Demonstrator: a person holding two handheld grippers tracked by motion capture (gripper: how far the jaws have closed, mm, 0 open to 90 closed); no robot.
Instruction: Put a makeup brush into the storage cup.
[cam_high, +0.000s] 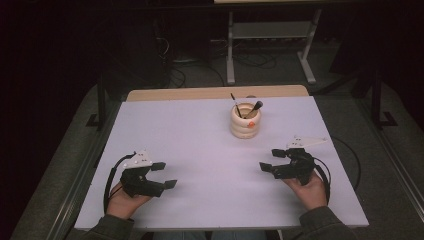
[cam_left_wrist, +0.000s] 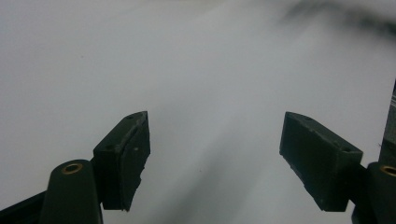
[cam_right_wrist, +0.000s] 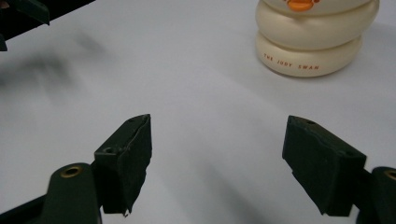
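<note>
A cream ringed holder (cam_high: 245, 120) with an orange mark stands upright at the far middle of the white table (cam_high: 200, 145); two thin dark-tipped brushes (cam_high: 254, 108) lean out of its mouth. Its lower rings, with small orange lettering, appear in the right gripper view as the holder (cam_right_wrist: 314, 42), beyond and to the right of the jaws. My left gripper (cam_high: 164, 175) rests at the near left, jaws wide apart with nothing between them; the left gripper (cam_left_wrist: 215, 149) faces bare table. My right gripper (cam_high: 272, 160) at the near right is open and empty too, as the right gripper (cam_right_wrist: 217, 154) shows.
A wooden strip (cam_high: 215, 93) runs along the table's far edge. Beyond it on the dark floor stand a metal frame (cam_high: 270, 45) and cables. Metal rails (cam_high: 85, 165) border the table's sides. A dark part of the other gripper (cam_right_wrist: 23, 14) sits top left in the right gripper view.
</note>
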